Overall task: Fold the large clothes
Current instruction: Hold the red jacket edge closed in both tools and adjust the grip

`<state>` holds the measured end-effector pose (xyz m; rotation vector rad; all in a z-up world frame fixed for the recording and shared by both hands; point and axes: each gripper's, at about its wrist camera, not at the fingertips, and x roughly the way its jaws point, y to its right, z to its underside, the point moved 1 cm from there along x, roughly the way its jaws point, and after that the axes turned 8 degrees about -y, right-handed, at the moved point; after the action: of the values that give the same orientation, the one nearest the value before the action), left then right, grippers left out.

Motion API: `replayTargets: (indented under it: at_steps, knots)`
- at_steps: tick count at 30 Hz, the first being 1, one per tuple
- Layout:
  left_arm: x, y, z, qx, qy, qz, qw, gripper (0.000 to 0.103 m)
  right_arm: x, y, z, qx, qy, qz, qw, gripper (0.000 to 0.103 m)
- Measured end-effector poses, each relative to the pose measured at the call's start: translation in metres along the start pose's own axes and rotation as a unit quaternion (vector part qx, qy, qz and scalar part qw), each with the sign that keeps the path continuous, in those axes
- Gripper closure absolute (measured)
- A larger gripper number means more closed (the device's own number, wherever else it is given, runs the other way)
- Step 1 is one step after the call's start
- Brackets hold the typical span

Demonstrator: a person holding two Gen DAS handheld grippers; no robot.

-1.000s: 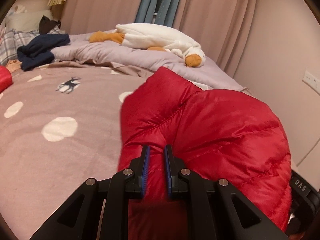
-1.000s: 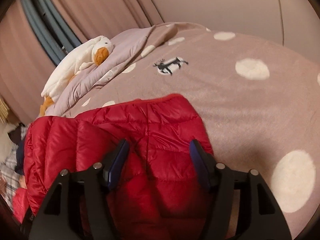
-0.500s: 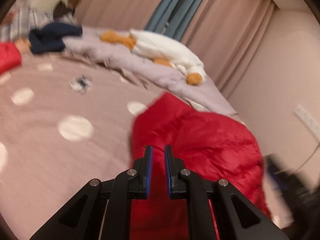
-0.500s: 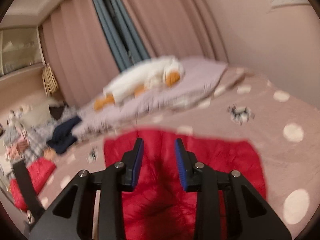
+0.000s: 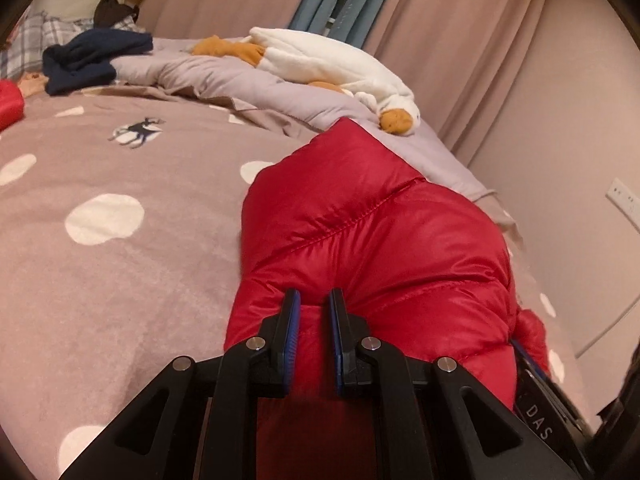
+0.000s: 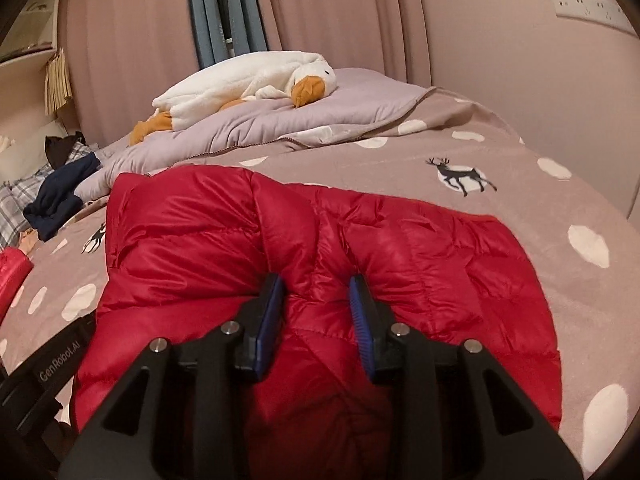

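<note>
- Red quilted down jacket (image 6: 420, 264) lies on the bed (image 6: 560, 320), on a dusty-pink cover with white dots and deer prints; part of it is bunched and lifted toward my cameras.
- My left gripper (image 5: 314, 312): jaws nearly together, a thin fold of the jacket (image 5: 380, 240) pinched between the blue pads. Firm hold on the near edge.
- My right gripper (image 6: 316, 300): jaws have just been closing, now at a narrow gap, with a puffy ridge of the jacket squeezed between the pads. Fabric bulges either side of both fingers.
- From the left view, the jacket rises in a mound ahead of the fingers, with a stitched seam running across it.
- White plush goose (image 6: 248, 80) with orange beak and feet rests on a lilac duvet (image 6: 280, 120) at the far end of the bed.
- Dark navy garment (image 5: 92, 60) is heaped near plaid fabric (image 5: 24, 44) at the far left.
- Pink curtains (image 6: 340, 12) hang behind, with a blue strip between them.
</note>
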<state>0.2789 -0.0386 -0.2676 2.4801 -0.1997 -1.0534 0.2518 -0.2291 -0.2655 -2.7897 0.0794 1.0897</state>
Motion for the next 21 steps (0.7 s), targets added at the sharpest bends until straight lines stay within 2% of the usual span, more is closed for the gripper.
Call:
replayTargets:
  at_steps: [3, 6, 9, 16, 21]
  knots:
    - [-0.001, -0.004, 0.0, -0.009, -0.004, 0.013, 0.9999, 0.093, 0.0, 0.008, -0.001, 0.018, -0.004, -0.023, 1.0, 0.07]
    - [-0.002, 0.0, 0.001, 0.001, 0.003, 0.0, 1.0, 0.093, -0.003, 0.004, 0.003, 0.011, 0.001, -0.012, 1.0, 0.07]
    - [-0.001, -0.003, 0.001, -0.006, 0.002, 0.011, 0.9999, 0.093, -0.003, 0.004, 0.003, 0.013, 0.003, -0.016, 1.0, 0.07]
    - [-0.003, -0.005, 0.003, -0.01, 0.007, 0.01, 0.9999, 0.093, -0.007, 0.004, 0.002, 0.013, 0.008, -0.018, 1.0, 0.068]
    - [-0.006, -0.003, 0.005, -0.012, 0.009, 0.007, 0.9999, 0.093, -0.014, -0.001, 0.001, 0.01, 0.02, 0.001, 1.0, 0.064]
